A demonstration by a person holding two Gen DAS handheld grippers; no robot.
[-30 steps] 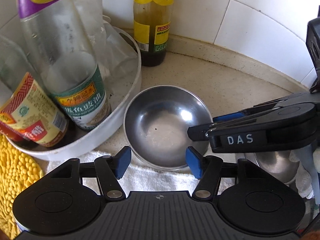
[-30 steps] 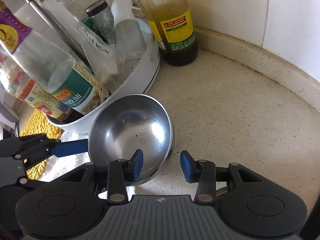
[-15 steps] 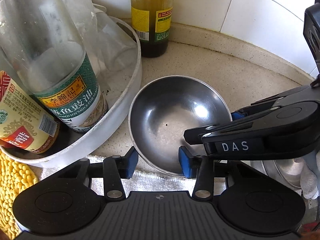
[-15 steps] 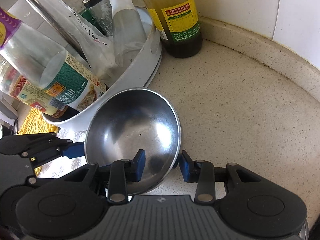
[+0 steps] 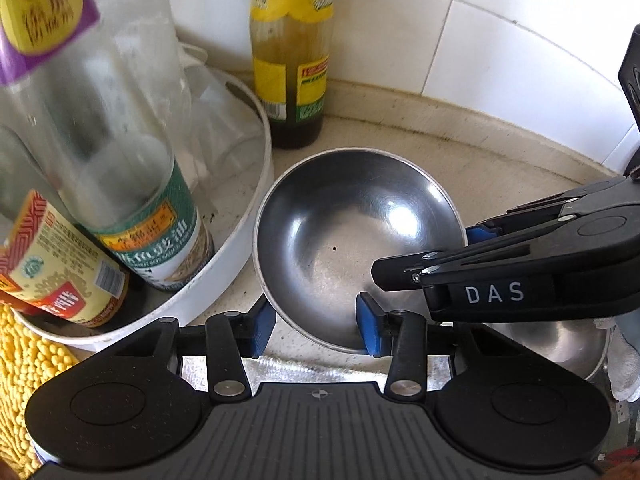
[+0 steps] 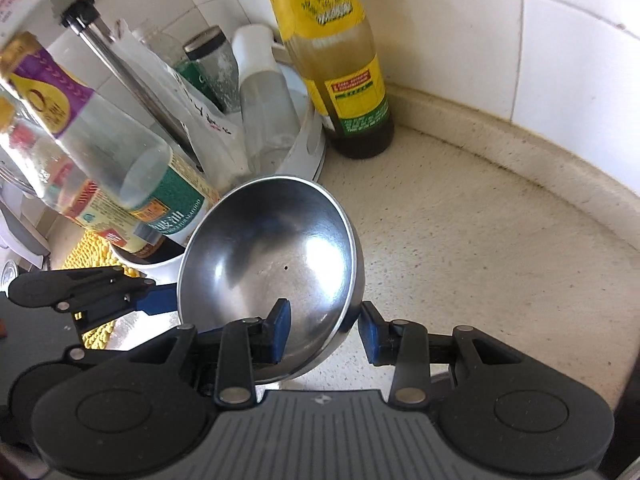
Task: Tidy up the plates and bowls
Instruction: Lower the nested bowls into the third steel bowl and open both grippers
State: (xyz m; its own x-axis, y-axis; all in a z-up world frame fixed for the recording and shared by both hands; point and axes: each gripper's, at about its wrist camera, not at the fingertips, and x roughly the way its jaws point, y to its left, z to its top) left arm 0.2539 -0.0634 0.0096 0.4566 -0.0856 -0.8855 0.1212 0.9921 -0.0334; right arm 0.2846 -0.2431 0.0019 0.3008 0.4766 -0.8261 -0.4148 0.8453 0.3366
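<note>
Both grippers, left (image 5: 316,326) and right (image 6: 322,334), clamped on opposite rims of shiny round steel bowl (image 5: 352,236), tilted at frame centre

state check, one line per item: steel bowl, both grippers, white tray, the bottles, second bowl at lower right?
steel bowl: upright, empty, tilted, rim clamped on two sides.
left gripper: shut on the bowl's near rim.
right gripper: shut on the bowl's rim, one pad inside, one outside.
white tray: on counter, holding bottles.
yellow-label bottle: upright on counter beside the tray, mostly empty.
second bowl: mostly hidden, upright.
</note>
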